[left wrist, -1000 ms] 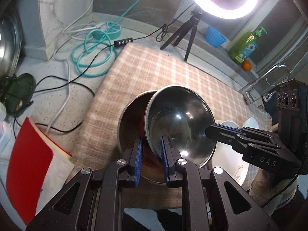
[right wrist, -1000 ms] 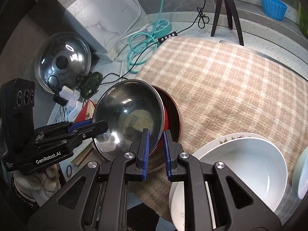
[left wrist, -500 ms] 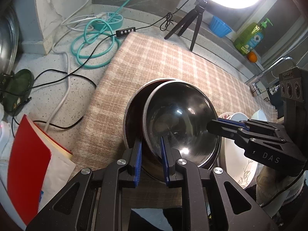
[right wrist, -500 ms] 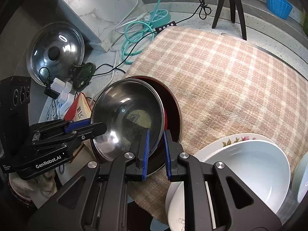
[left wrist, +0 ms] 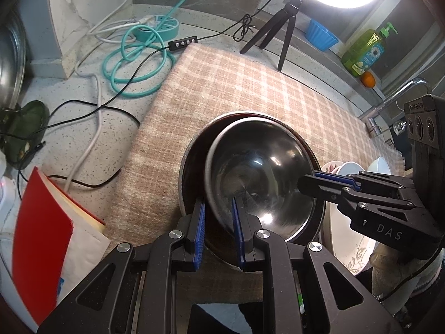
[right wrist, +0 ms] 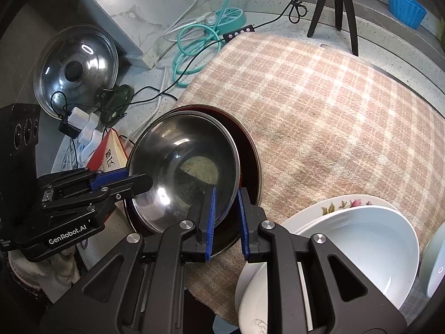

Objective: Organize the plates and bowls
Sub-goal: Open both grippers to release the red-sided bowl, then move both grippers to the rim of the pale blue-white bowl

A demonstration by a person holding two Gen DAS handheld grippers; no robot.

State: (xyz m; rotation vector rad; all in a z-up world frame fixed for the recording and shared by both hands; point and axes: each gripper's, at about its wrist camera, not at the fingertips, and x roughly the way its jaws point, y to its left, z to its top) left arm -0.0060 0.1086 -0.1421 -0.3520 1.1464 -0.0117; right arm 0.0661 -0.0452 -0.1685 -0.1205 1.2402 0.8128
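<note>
Here, steel bowl [left wrist: 261, 172] in red bowl [right wrist: 250, 156], both grippers pinching its rim.

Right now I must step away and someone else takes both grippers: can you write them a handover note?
Left gripper: shut on the steel bowl's near rim.
Right gripper: shut on the same bowl's opposite rim.
Steel bowl: tilted, partly lowered into the red-lined bowl on the checked cloth.
White bowl: sits on the flowered plate, to the right.
Done: steel bowl brought over.
Left: seat it, release both grips.
</note>
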